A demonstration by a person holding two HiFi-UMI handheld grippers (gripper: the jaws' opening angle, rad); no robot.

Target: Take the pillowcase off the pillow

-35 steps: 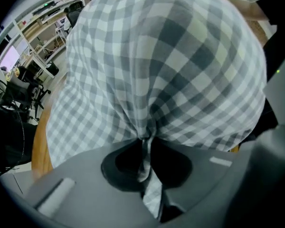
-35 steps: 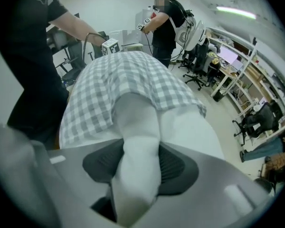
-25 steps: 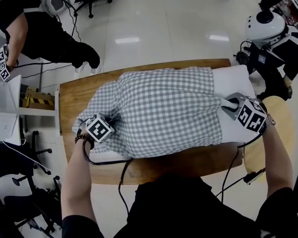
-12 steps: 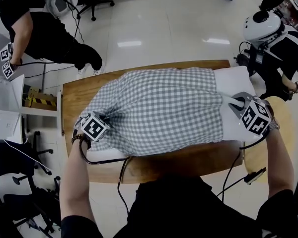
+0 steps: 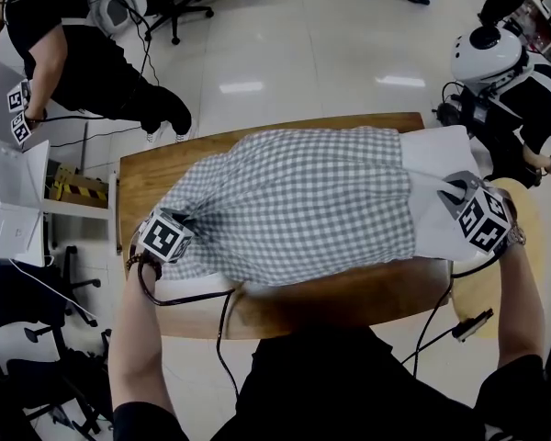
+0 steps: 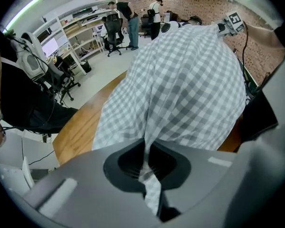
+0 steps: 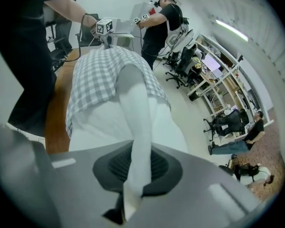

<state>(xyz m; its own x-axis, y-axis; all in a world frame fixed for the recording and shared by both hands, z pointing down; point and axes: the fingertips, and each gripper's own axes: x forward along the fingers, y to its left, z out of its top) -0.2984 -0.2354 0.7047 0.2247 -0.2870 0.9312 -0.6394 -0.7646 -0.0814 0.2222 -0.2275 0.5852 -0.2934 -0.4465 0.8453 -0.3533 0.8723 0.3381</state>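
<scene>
Since a second ago my two claws have drawn apart: the left claw [image 5: 179,228] has gone outward and up, and the right claw [image 5: 448,194] has pulled the other way. The left claw is clamped tight on a pinch of the grey checked pillowcase [image 5: 294,200], which stretches away ahead of its jaws above the wooden table [image 5: 349,297]. The right claw is closed on a fold of the white pillow [image 5: 433,159]. The pillow's bare end lies just ahead of its jaws, with the checked cloth beyond.
</scene>
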